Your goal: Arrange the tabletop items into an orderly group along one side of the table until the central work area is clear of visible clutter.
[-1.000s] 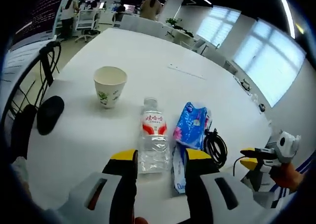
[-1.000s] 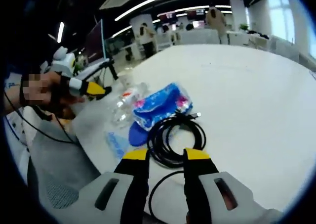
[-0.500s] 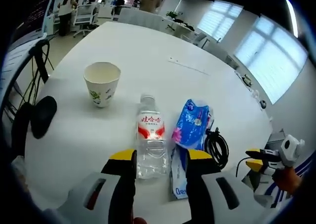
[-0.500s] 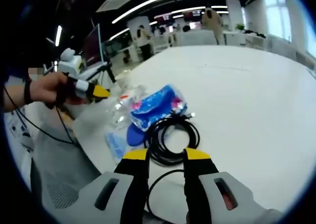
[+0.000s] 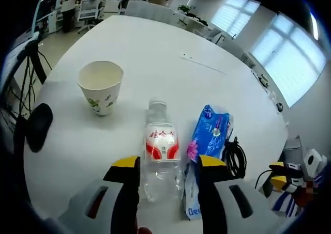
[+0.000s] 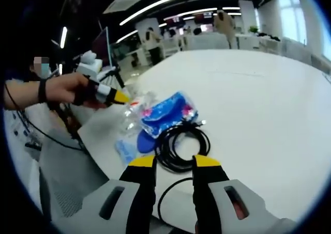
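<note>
While my left gripper [image 5: 164,164] straddles the base of the water bottle [image 5: 162,150] lying on the white table [image 5: 155,53], its jaws stand apart on either side of the clear plastic and I cannot say they touch it. I judge this the approach to a first pick: the bottle, the blue tissue packet [image 5: 208,133] just beside it, and the coiled black cable [image 5: 235,155] next to that sit bunched near my edge of the table, while the paper cup [image 5: 101,87] stands upright and apart, farther in. The next move, I think, calls for closing gently on the bottle, since thin plastic will buckle and a round body on its side may roll, then carrying it to the chosen edge.

My right gripper [image 6: 175,164] hangs above the cable [image 6: 181,145] with jaws parted, holding nothing; the left gripper [image 6: 111,95] comes into its view from the left, in a hand.

A flat clear wrapper with blue print [image 5: 189,200] lies partly under the tissue packet and behind my jaw, so I cannot read it. A dark rounded object [image 5: 36,126] at the table's left edge is hard to identify.
</note>
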A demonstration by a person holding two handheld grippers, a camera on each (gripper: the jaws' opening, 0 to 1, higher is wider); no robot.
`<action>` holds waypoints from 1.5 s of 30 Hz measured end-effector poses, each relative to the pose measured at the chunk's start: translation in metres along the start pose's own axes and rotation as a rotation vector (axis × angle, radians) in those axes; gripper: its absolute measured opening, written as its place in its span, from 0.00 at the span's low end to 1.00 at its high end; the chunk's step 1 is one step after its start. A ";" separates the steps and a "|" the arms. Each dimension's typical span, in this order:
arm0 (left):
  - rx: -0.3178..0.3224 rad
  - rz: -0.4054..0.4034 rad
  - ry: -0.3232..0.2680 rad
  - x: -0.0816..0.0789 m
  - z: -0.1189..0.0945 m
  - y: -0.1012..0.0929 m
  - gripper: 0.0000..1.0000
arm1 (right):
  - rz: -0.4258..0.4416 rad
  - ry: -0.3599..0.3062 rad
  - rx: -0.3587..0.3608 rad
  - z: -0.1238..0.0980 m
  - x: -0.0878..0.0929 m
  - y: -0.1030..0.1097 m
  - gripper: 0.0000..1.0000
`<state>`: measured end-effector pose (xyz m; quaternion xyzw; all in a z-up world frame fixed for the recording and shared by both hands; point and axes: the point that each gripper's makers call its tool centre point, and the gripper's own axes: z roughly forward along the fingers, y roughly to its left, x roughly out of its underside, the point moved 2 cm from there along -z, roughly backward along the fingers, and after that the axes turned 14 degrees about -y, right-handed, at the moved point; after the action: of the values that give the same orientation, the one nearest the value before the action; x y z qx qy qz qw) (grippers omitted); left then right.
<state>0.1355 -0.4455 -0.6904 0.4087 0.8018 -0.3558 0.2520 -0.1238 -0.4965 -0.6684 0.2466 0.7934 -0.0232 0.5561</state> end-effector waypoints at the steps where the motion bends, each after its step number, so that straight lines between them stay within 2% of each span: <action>1: -0.002 0.003 0.007 0.000 0.002 0.000 0.43 | -0.001 0.000 -0.002 -0.001 0.000 0.000 0.25; 4: -0.022 0.001 0.036 0.002 0.008 0.003 0.44 | 0.002 0.001 -0.003 -0.002 -0.002 0.000 0.25; 8: -0.037 -0.045 0.073 0.005 0.014 0.005 0.45 | 0.014 0.005 0.002 -0.004 -0.001 -0.002 0.25; 22: -0.074 -0.032 0.134 0.007 0.037 0.008 0.46 | 0.034 0.048 -0.013 -0.005 0.013 0.002 0.24; 34: -0.091 0.074 0.167 0.011 0.050 0.007 0.46 | 0.024 0.042 -0.032 0.001 0.003 0.000 0.24; 42: -0.096 0.109 0.152 0.010 0.057 0.007 0.46 | -0.027 0.111 -0.068 -0.009 0.004 0.009 0.24; 45: -0.105 0.131 0.147 0.010 0.058 0.013 0.41 | -0.046 0.127 -0.073 -0.012 0.004 0.012 0.23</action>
<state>0.1472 -0.4802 -0.7377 0.4715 0.8072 -0.2652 0.2361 -0.1302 -0.4814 -0.6643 0.2091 0.8329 0.0086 0.5124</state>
